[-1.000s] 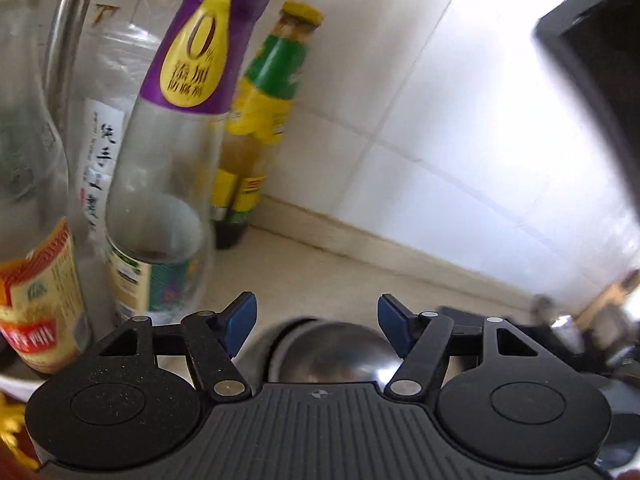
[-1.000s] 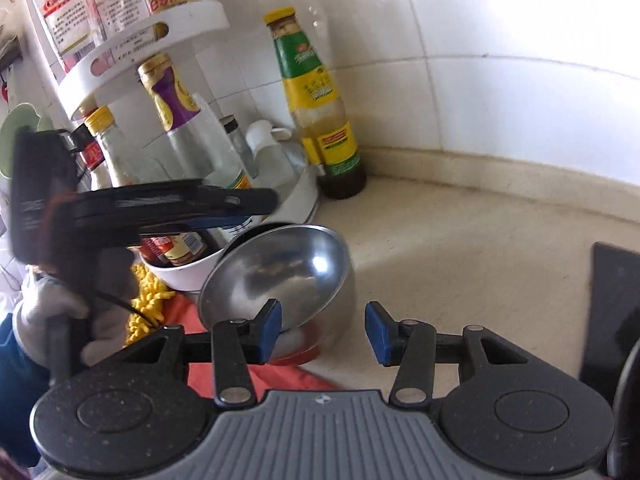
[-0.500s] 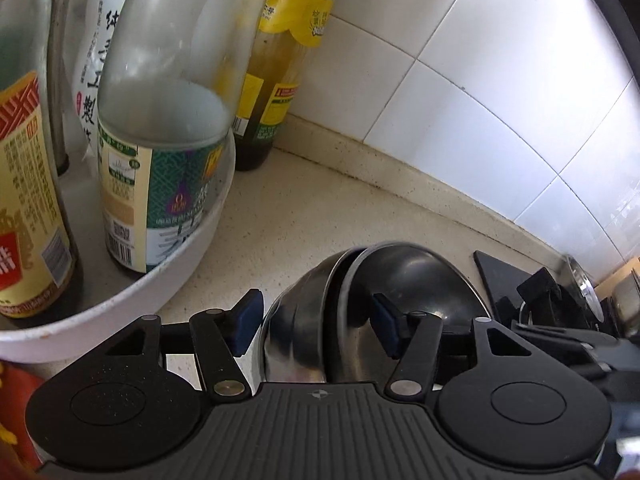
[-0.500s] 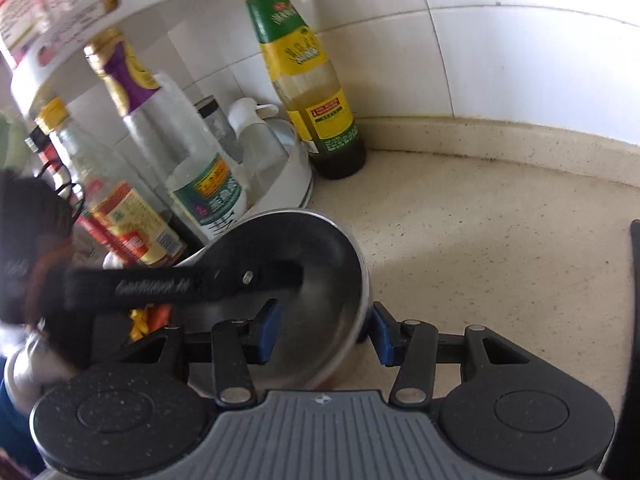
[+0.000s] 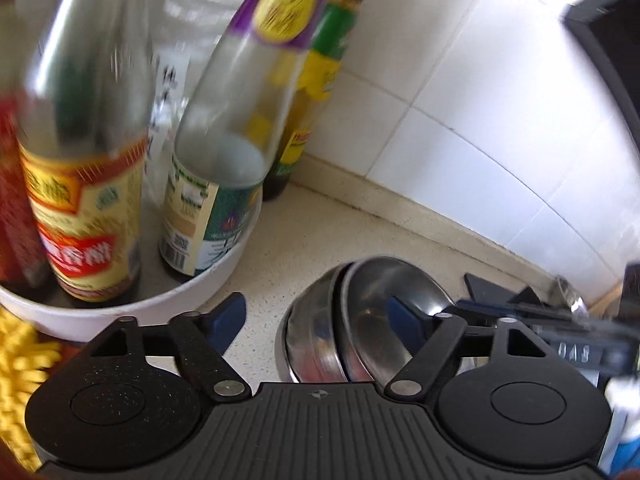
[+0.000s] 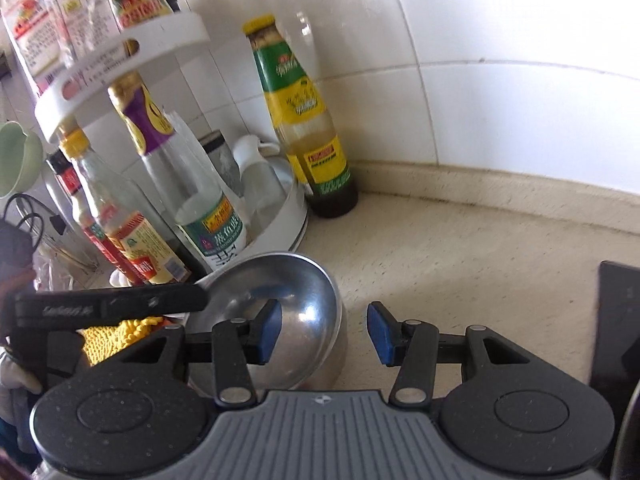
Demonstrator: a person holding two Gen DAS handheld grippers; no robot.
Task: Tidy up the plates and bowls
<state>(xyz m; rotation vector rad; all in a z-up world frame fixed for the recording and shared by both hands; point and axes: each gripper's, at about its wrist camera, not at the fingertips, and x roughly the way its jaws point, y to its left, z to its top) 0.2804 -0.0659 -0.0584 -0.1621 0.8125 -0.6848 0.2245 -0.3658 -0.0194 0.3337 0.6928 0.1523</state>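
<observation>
Left wrist view: two steel bowls (image 5: 360, 320) sit nested on the counter (image 5: 320, 224), tipped a bit, right beside the white bottle rack (image 5: 224, 276). Left gripper (image 5: 316, 316) is spread wide with nothing in it, one finger seemingly inside the inner bowl's rim. Right gripper (image 6: 322, 332) is also wide apart and empty, its left finger over the bowls (image 6: 296, 312). So I'd say the bowl stacking looks done. No plates in sight, so can't tell what's left there.

Two nested steel bowls (image 5: 360, 320); two grippers (image 6: 322, 330); about five bottles (image 6: 304, 120).
</observation>
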